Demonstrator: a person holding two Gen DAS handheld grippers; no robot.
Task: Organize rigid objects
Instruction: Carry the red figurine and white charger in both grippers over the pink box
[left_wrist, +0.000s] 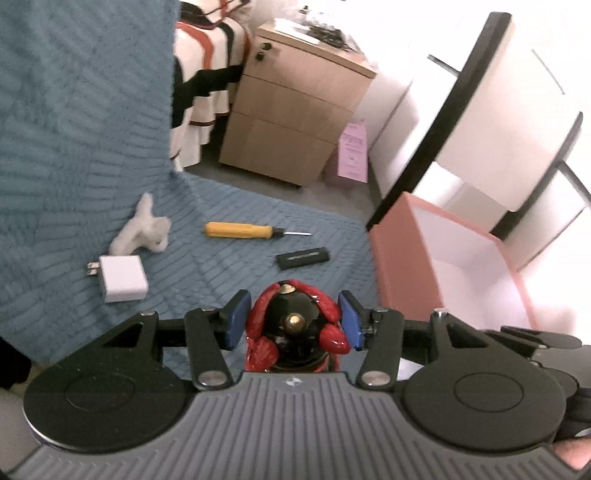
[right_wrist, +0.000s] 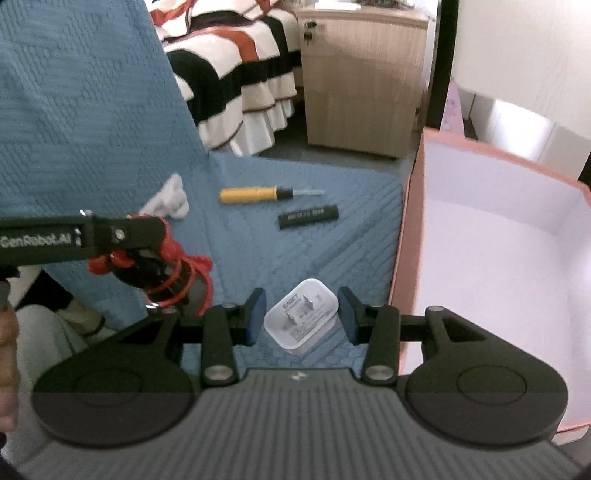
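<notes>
Mid-transfer: left claw (left_wrist: 293, 320) clenched on red/black ornament (left_wrist: 295, 328), frame centre; right claw (right_wrist: 301, 316) gripped white charger (right_wrist: 301, 316), lower centre. Next, prob.: carry both over pink box (right_wrist: 406, 229) at right, release inside.

both wrist views angled down, close, sharing blue mat (left_wrist: 221, 206)

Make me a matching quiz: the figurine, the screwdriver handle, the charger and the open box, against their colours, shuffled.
Things:
1. figurine
2. screwdriver handle
3. charger
4. open box

Colours:
A. white
B. pink outside
C. red and black
D. yellow

Pairs: 1-C, 2-D, 3-A, 4-B
</notes>
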